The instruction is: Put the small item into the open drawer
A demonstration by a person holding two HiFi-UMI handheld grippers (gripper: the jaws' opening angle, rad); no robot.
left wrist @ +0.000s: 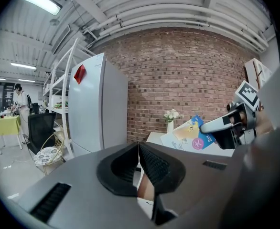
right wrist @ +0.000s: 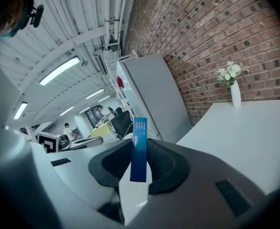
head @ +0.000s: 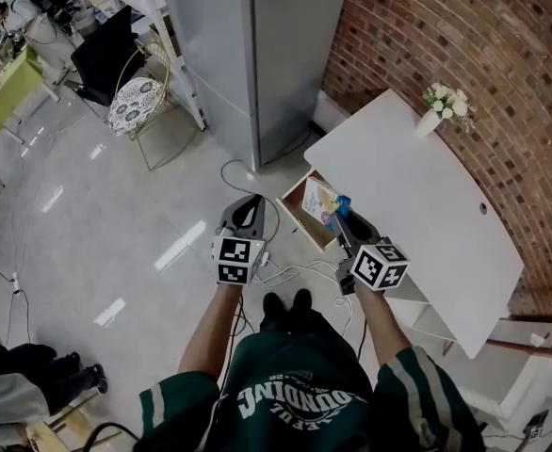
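The small item is a flat box [head: 322, 201], white and yellow with a blue edge. My right gripper [head: 339, 220] is shut on it and holds it over the open drawer [head: 300, 224], which sticks out from under the white table [head: 417, 186]. In the right gripper view the box's blue edge [right wrist: 139, 151] stands upright between the pads of the right gripper [right wrist: 141, 141]. My left gripper [head: 252, 205] hangs to the left of the drawer, above the floor, shut and empty; its jaws [left wrist: 139, 147] meet. The box [left wrist: 192, 132] also shows in the left gripper view.
A tall grey fridge [head: 248, 55] stands just beyond the drawer, by the brick wall. A vase of white flowers [head: 441, 106] stands on the table's far end. Cables [head: 285, 271] lie on the floor by my feet. A round-seat chair [head: 135, 102] stands at the far left.
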